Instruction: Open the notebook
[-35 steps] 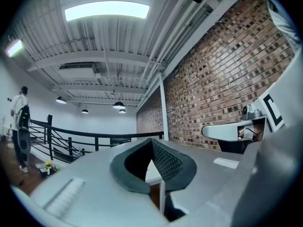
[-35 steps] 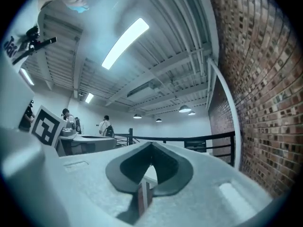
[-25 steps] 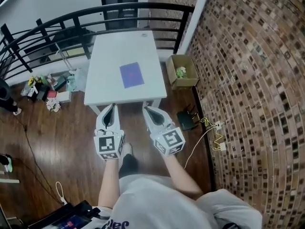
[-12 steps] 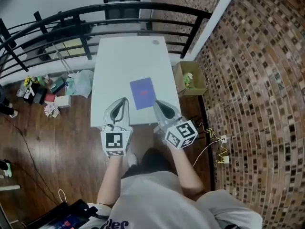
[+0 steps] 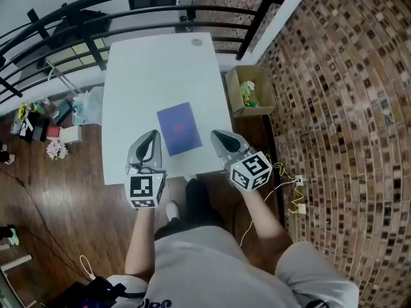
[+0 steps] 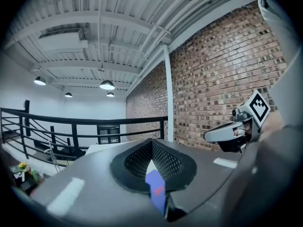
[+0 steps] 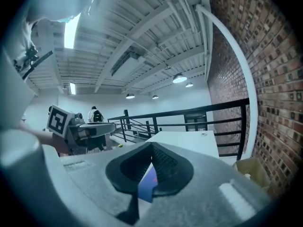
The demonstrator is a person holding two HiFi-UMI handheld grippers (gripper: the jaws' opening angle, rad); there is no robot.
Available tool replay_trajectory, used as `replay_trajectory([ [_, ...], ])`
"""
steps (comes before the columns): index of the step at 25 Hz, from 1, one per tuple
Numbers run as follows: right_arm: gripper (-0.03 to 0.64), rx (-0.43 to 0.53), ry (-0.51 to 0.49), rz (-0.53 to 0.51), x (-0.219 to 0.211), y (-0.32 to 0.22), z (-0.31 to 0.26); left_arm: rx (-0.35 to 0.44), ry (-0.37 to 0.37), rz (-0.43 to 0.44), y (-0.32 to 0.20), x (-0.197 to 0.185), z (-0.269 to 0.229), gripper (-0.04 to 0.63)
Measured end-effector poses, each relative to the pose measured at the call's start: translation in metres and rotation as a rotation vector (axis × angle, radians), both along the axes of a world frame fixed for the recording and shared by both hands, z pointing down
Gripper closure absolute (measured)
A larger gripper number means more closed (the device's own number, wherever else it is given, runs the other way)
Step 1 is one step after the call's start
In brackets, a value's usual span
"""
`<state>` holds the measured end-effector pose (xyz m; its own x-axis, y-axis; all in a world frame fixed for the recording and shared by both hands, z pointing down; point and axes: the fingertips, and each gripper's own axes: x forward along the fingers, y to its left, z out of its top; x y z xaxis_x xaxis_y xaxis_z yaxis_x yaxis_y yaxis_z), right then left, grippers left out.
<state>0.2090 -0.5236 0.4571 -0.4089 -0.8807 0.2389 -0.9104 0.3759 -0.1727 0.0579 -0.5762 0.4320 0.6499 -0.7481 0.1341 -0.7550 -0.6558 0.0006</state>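
While fingers of left gripper (image 5: 153, 136) and right gripper (image 5: 218, 135) press together, the closed blue notebook (image 5: 179, 128) lies flat.

Head view looks steeply down; left gripper view and right gripper view look level across the shared white rectangular desk (image 5: 160, 69).
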Motion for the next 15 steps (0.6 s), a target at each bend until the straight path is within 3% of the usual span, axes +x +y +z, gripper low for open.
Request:
replay_trajectory([
  [7, 0.626, -0.18, 0.174, -0.143, 0.08, 0.004, 0.059, -0.059, -0.039, 0.029, -0.022, 0.029, 0.046, 0.58],
  [15, 0.626, -0.305, 0.365, -0.324, 0.14, -0.021, 0.089, -0.143, -0.069, 0.041, -0.046, 0.043, 0.097, 0.58],
])
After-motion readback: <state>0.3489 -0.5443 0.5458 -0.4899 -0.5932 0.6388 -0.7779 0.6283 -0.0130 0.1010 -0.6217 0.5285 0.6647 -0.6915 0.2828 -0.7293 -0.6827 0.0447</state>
